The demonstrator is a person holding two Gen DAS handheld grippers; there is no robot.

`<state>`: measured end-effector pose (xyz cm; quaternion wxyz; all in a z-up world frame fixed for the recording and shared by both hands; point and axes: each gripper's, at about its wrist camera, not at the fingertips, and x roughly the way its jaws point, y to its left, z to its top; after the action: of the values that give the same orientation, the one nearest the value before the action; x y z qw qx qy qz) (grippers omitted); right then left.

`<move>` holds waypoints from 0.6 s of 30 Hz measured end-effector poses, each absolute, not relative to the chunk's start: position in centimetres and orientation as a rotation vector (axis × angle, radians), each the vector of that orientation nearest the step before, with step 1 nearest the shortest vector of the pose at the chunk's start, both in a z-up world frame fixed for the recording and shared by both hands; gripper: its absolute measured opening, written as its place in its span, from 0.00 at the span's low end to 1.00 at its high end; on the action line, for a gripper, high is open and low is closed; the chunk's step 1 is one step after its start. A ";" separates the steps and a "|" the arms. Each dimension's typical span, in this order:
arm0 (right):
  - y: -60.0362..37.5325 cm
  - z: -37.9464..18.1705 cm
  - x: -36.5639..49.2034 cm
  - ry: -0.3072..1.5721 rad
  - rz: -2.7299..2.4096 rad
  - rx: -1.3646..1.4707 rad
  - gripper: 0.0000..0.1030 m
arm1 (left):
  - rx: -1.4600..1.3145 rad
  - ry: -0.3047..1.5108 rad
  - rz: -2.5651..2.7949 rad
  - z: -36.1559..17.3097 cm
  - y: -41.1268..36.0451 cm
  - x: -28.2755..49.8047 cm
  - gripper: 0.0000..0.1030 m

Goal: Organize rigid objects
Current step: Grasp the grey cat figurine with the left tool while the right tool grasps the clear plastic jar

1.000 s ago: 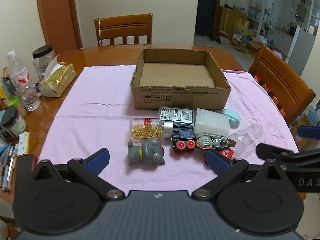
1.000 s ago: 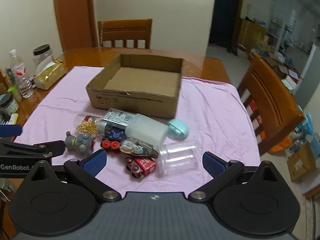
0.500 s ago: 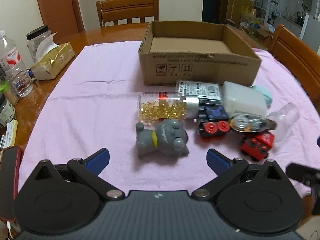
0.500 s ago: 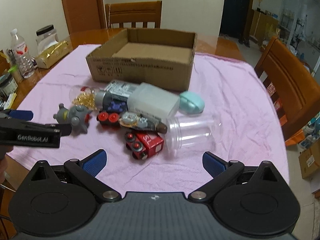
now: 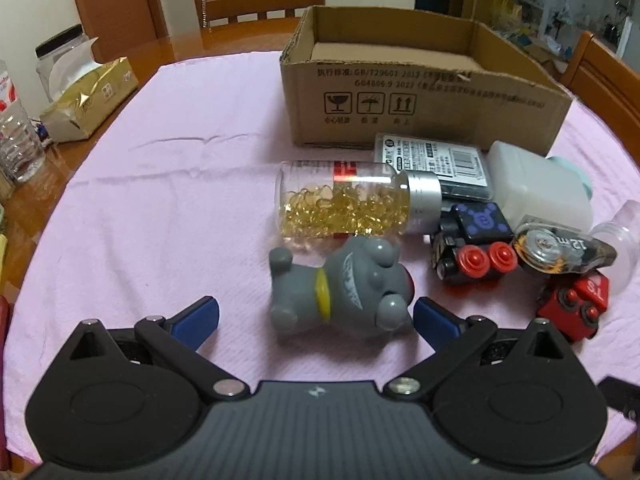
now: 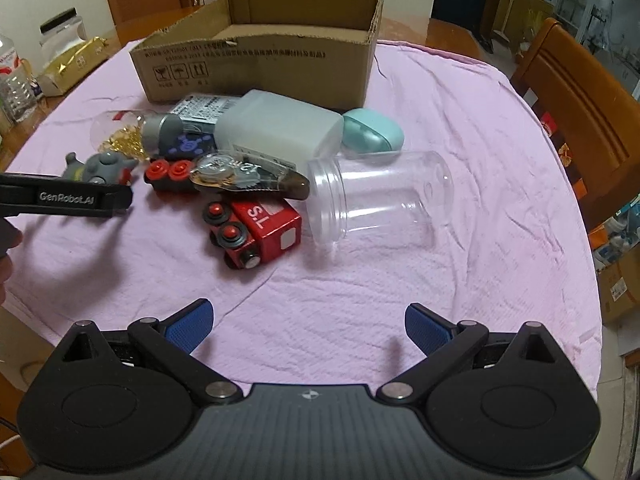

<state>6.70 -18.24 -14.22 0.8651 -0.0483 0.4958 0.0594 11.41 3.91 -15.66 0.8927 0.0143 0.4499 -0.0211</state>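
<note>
Grey rubbery cat-like toy with yellow collar (image 5: 340, 288) lies on its side on the pink cloth (image 5: 160, 208), front of the pile, just before the left gripper (image 5: 316, 316), whose blue-padded fingers are spread wide either side of it, nothing held. Likely step: grab this toy for the box. Do it well: push forward so the pads straddle the body at the collar, not the round head, keep low over the cloth, close squarely, lift clear of the bottle touching its back

Right gripper (image 6: 308, 324) also released and empty, hovering over bare cloth near the clear plastic jar (image 6: 380, 196)

Containers: brown cardboard box (image 5: 420, 92) behind the pile, open top, visible floor looks empty. Clear bottle with silver cap (image 5: 352, 204) on its side, holds golden capsules. Clear jar on its side, lidless, empty. White translucent plastic tub (image 5: 540, 188), contents cannot tell. Mint green case (image 6: 372, 134) closed

Red toy train (image 6: 256, 232), black toy car with red wheels (image 5: 472, 248) and correction tape dispenser (image 5: 560, 250) lie touching in the pile
</note>
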 end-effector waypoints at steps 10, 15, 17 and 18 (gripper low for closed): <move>-20.8 -15.0 8.0 1.057 0.090 -0.165 1.00 | 0.053 0.964 -0.121 -16.4 4.2 11.5 1.00; -22.5 -15.5 8.7 1.097 0.099 -0.119 1.00 | 0.058 0.964 -0.159 -16.5 4.6 12.4 1.00; -22.6 -15.5 8.9 1.098 0.110 -0.126 1.00 | 0.058 0.974 -0.157 -16.5 4.7 12.5 1.00; -22.6 -15.5 8.9 1.098 0.113 -0.127 1.00 | 0.055 0.977 -0.152 -16.4 4.7 12.5 1.00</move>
<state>8.87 -22.58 -15.47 0.8497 -0.0605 0.5211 0.0537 12.54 4.67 -16.45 0.8798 0.0264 0.4690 -0.0730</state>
